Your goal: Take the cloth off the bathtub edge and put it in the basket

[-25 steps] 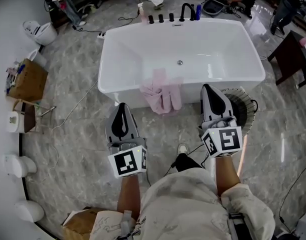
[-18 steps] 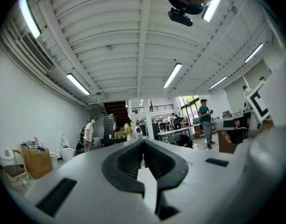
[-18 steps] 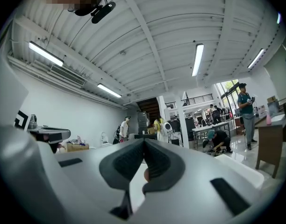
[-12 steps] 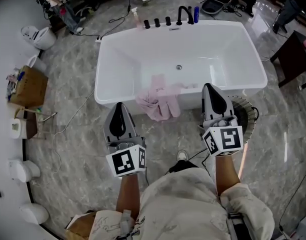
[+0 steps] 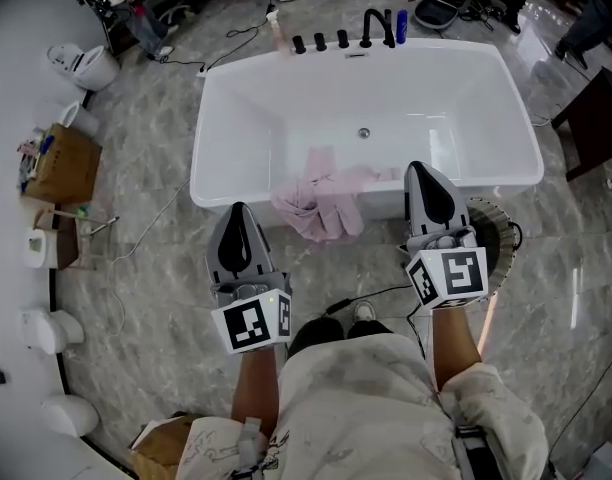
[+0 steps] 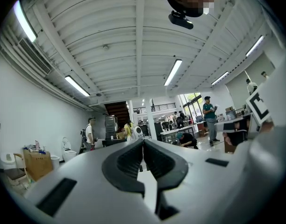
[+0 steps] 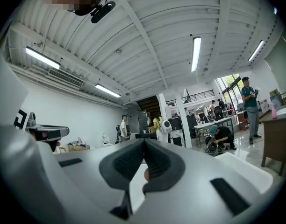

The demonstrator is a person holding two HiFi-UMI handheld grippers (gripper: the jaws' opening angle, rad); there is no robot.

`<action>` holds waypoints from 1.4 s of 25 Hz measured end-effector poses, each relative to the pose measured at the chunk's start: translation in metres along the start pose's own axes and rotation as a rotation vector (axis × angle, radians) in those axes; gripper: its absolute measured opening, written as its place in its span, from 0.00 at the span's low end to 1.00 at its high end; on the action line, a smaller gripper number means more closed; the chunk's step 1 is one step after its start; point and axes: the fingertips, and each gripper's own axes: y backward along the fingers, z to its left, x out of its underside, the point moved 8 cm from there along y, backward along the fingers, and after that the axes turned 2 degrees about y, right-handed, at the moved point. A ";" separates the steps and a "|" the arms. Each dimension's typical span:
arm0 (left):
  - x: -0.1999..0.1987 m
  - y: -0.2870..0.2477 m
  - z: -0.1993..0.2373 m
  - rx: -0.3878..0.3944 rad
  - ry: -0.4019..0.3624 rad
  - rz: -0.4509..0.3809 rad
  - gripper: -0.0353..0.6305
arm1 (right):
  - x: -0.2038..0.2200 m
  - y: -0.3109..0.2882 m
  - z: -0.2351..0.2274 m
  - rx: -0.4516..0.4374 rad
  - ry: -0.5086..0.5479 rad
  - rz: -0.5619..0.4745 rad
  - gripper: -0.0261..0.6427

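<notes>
A pink cloth hangs crumpled over the near edge of the white bathtub, part inside and part down the outer wall. My left gripper points at the tub wall just left of the cloth, shut and empty. My right gripper is at the near edge, right of the cloth, also shut with nothing in it. A round wire basket stands on the floor, partly hidden behind the right gripper. In both gripper views the jaws meet in front of the ceiling: left gripper, right gripper.
Black taps line the tub's far rim. A cardboard box and white fixtures stand along the left wall. A cable runs over the marble floor. Dark furniture is at the right. Several people are visible farther back in the room.
The head view has shifted a little, so the tub sits slightly lower and closer. Both grippers stay shut in about the same places. The cloth has not moved.
</notes>
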 end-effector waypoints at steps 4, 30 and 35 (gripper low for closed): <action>0.014 -0.007 0.007 -0.001 0.010 0.011 0.06 | 0.016 -0.011 0.006 -0.011 0.001 0.026 0.02; 0.204 -0.106 0.123 -0.026 0.081 0.128 0.06 | 0.209 -0.176 0.099 -0.062 0.056 0.449 0.02; 0.246 -0.122 0.132 0.021 0.114 0.173 0.06 | 0.256 -0.199 0.107 -0.053 0.024 0.536 0.02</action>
